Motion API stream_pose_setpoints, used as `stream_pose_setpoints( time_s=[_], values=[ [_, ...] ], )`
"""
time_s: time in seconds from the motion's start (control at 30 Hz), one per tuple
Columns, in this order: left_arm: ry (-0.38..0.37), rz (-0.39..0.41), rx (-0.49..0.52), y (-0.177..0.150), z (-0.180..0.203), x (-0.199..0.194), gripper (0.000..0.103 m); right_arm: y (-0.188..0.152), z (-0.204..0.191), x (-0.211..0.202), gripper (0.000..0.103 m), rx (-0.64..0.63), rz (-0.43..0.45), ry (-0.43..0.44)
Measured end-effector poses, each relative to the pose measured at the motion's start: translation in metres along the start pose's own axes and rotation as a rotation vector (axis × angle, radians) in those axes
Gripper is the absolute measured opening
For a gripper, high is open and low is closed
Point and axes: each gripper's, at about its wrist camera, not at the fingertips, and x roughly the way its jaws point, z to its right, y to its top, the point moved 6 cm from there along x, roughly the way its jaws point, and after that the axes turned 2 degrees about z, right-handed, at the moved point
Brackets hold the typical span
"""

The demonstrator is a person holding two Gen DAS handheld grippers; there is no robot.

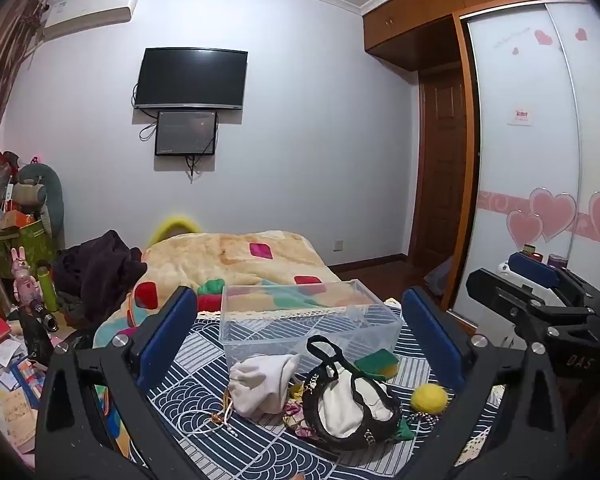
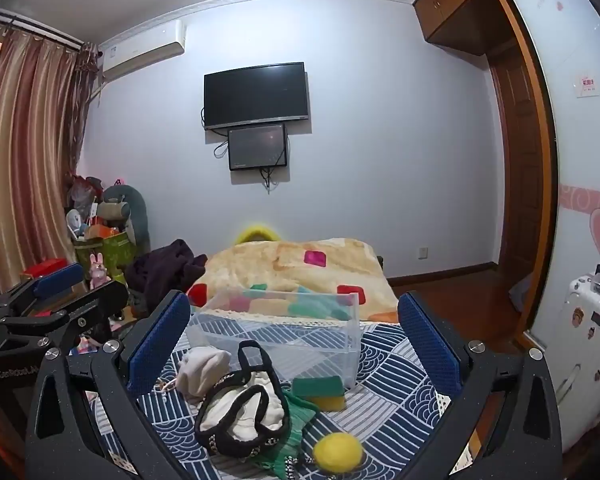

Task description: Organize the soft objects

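Note:
A clear plastic bin [image 1: 308,320] [image 2: 284,332] stands empty on the blue patterned cloth [image 1: 204,400] [image 2: 384,404]. In front of it lie a white cloth bundle [image 1: 262,384] [image 2: 202,370], a black-trimmed white bag [image 1: 348,404] [image 2: 242,412], a green-and-yellow sponge [image 1: 378,362] [image 2: 320,392], a yellow ball [image 1: 429,398] [image 2: 337,452] and a green cloth [image 2: 296,424]. My left gripper [image 1: 304,344] is open and empty above the pile. My right gripper [image 2: 294,344] is open and empty, hovering over the same objects. Each gripper shows at the edge of the other's view.
A bed with a beige patchwork blanket [image 1: 236,260] [image 2: 300,264] lies behind the bin. Dark clothes [image 1: 100,268], toys and boxes [image 1: 24,240] crowd the left floor. A wardrobe with sliding doors [image 1: 520,160] and a white suitcase [image 2: 588,340] are on the right.

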Motion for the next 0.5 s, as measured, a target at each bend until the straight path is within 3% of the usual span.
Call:
stream_pose_setpoints(
  time_s=[0.5],
  values=[
    [0.015,0.012,-0.002,0.0014,-0.0023,0.0005,0.103,0.0023,-0.0055,-0.0032,0.103,-0.012,0.011,0.003]
  ],
)
